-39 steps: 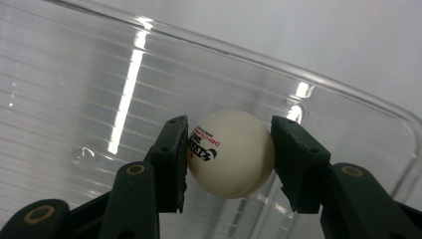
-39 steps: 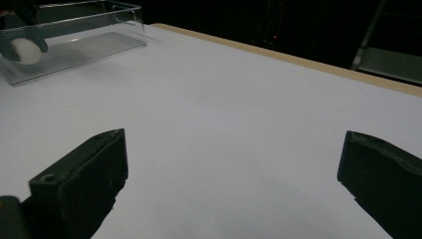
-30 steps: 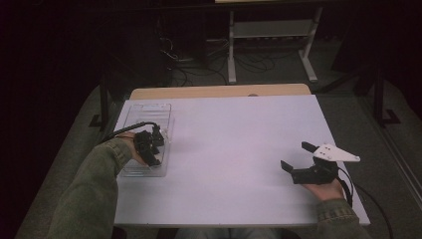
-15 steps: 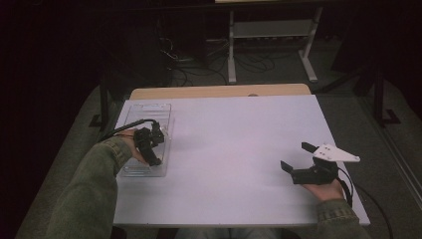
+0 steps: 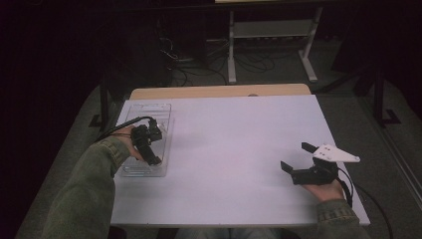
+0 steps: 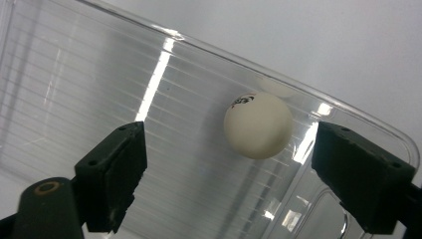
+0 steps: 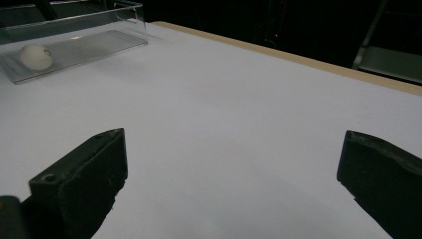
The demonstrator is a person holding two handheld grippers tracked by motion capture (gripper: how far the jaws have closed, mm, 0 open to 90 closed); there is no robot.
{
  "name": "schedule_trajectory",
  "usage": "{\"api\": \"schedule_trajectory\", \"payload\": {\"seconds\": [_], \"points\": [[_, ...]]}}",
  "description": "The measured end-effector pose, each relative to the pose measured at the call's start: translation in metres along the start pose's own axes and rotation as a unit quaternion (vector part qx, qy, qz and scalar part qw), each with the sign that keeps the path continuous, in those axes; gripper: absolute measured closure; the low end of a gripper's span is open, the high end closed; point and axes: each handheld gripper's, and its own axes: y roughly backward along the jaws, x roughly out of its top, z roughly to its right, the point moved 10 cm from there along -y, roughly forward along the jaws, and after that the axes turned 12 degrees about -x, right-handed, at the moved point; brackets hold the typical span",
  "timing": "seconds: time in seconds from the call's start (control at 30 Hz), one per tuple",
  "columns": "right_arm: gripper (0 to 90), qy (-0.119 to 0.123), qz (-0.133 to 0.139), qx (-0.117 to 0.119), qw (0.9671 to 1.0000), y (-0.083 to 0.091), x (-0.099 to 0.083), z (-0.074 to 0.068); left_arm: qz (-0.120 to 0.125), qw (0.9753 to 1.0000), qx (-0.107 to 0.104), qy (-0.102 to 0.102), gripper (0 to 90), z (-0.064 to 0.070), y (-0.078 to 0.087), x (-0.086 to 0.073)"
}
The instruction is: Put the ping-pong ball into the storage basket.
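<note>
On the white table (image 5: pixel 234 149), our left gripper (image 6: pixel 226 174) hangs open above a ball (image 6: pixel 258 125) in the clear tray (image 5: pixel 130 169); our right gripper (image 7: pixel 231 184) rests open at the near right.

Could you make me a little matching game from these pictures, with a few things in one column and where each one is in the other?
Things:
1. white ball
2. clear tray
3. left gripper
4. right gripper

Places:
a. open, over the bare right side of the table
b. at the table's left edge
c. lying inside the tray
d. open, held above the tray

Pairs: 1-c, 2-b, 3-d, 4-a
</note>
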Motion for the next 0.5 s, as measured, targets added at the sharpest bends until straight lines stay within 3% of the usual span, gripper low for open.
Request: {"api": "schedule_trajectory", "payload": {"seconds": [0.23, 0.5], "points": [[0.0, 0.000, 0.000, -0.002, 1.0000, 0.001, 0.000, 0.000, 0.022, 0.9995, 0.014, 0.016, 1.2, -0.001, 0.010, -0.001], [0.0, 0.002, 0.000, -0.003, 1.0000, 0.001, 0.000, 0.000, 0.048, 0.9984, 0.026, 0.011, 0.0, 0.003, 0.020, 0.003]]}}
